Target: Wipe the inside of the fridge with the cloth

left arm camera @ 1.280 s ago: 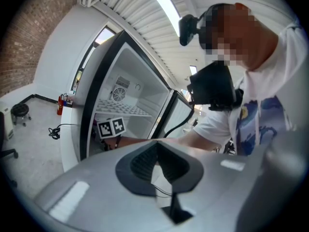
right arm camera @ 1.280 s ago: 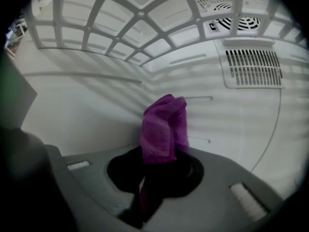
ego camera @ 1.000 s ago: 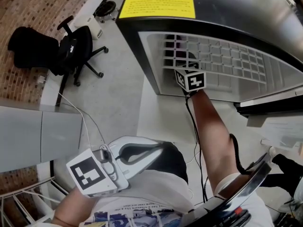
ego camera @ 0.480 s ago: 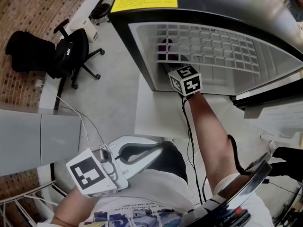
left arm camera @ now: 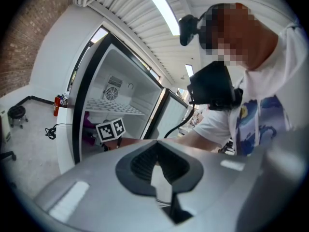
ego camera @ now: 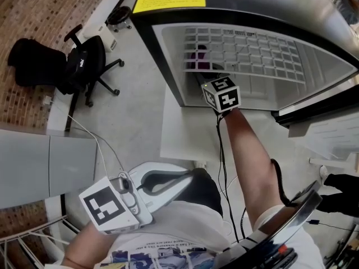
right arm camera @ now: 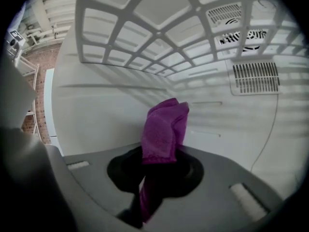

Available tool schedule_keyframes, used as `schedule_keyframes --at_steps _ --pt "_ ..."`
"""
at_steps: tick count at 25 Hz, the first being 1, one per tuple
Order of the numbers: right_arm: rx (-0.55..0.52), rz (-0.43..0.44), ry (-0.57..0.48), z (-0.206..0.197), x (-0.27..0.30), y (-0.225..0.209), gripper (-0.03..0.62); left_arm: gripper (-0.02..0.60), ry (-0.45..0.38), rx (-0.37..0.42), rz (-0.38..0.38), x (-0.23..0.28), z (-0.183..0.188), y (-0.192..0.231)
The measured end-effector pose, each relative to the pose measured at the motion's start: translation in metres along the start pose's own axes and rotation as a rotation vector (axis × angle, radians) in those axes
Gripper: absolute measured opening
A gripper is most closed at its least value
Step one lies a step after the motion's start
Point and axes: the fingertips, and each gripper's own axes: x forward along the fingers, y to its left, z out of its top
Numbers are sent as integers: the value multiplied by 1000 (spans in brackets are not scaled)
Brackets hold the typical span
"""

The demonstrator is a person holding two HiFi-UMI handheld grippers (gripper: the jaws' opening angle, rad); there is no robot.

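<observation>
Purple cloth [right arm camera: 165, 124], clamped in right gripper [right arm camera: 155, 170], is nudged only slightly inside fridge [right arm camera: 96, 105]; wiping judged barely advanced. Left gripper [left arm camera: 155, 173] is held closed, empty.

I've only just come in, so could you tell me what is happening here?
A person is working at an open fridge with a gripper in each hand. The right gripper reaches inside it, under the white wire shelf, and is shut on a purple cloth that stands up from its jaws, facing the white inner wall. The left gripper is held by the person's body, away from the fridge, jaws together with nothing between them.
</observation>
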Motion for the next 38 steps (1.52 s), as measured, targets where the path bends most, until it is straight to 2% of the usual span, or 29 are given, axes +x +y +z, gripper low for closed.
schedule_keyframes --at_steps 5,29,34,38 --pt "6 48 0 -1 3 15 52 8 -6 -10 12 -4 2 3" --pt "68 59 35 -47 -66 95 52 8 -13 1 -77 -24 -22 -42" --pt "92 14 10 -45 -92 91 52 8 -13 8 -102 -27 -26 -53" --pt "122 -83 -26 -37 -123 58 52 8 -17 27 -134 -22 -23 -57"
